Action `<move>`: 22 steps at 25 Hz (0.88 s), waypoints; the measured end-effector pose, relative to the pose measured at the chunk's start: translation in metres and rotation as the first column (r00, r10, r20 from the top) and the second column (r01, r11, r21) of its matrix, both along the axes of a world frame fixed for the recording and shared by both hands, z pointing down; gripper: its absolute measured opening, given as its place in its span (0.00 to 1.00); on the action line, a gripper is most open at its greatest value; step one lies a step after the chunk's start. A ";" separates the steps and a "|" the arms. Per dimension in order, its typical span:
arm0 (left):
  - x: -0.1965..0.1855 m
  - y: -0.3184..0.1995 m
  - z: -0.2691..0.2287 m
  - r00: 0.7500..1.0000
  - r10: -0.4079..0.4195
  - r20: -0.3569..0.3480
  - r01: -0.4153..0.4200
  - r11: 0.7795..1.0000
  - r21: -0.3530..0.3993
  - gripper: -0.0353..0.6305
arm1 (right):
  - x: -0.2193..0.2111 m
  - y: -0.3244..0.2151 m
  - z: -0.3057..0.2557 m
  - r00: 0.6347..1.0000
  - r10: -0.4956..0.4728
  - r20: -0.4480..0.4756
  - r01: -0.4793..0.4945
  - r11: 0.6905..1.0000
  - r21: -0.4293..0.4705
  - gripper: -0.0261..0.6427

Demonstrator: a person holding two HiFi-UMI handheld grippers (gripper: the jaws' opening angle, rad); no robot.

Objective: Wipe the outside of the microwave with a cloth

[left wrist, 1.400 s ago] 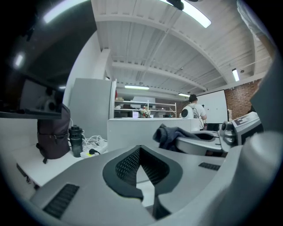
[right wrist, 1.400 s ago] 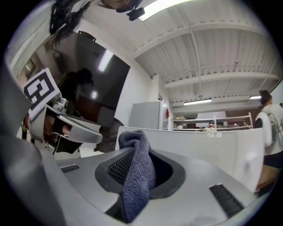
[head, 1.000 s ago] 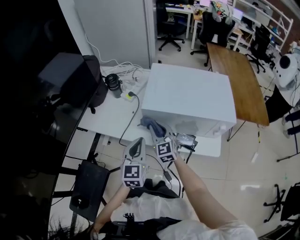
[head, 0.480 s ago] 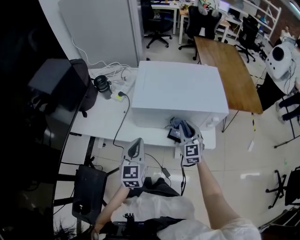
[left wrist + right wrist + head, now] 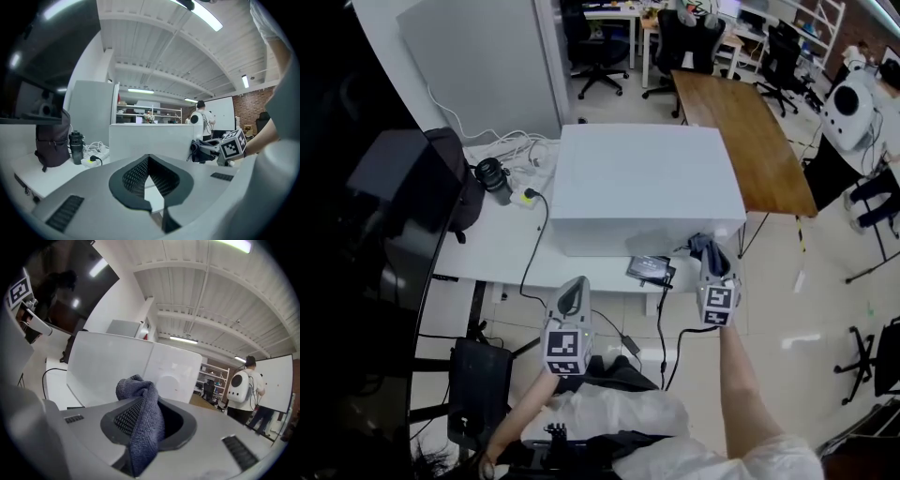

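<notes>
White worktop (image 5: pixel 502 246) carries the microwave (image 5: pixel 642 183), its front facing the person. Right hand-held gripper (image 5: pixel 712 267) is pinching the grey cloth (image 5: pixel 703 247) just beside the microwave's near right corner; contact's too close to call. Left hand-held gripper (image 5: pixel 577 284) hangs off the worktop's near edge, jaws pressed together, nothing in them

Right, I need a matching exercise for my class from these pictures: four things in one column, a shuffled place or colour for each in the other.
1 cloth
2 microwave
3 bottle
4 wooden table

A white, on the desk
B dark, left of the microwave
C brown, beyond the microwave's right side
D held by the right gripper

Pairs: 1-D, 2-A, 3-B, 4-C
</notes>
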State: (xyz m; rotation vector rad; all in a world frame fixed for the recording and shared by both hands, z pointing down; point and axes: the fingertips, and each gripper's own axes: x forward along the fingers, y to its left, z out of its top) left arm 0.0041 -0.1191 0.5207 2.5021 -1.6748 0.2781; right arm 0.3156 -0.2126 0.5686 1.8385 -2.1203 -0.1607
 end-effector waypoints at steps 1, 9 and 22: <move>0.002 0.000 0.000 1.000 0.006 0.001 -0.006 1.000 0.001 0.04 | 0.008 0.002 0.002 1.000 0.018 0.007 -0.018 1.000 -0.008 0.20; -0.001 0.000 -0.001 1.000 0.017 0.013 -0.017 1.000 -0.002 0.04 | 0.014 0.009 0.001 1.000 0.006 -0.026 -0.006 1.000 -0.016 0.20; -0.020 0.001 -0.002 0.999 -0.042 0.006 0.042 0.999 0.004 0.04 | -0.261 0.032 0.027 0.879 -0.458 0.135 0.466 0.884 -0.036 0.20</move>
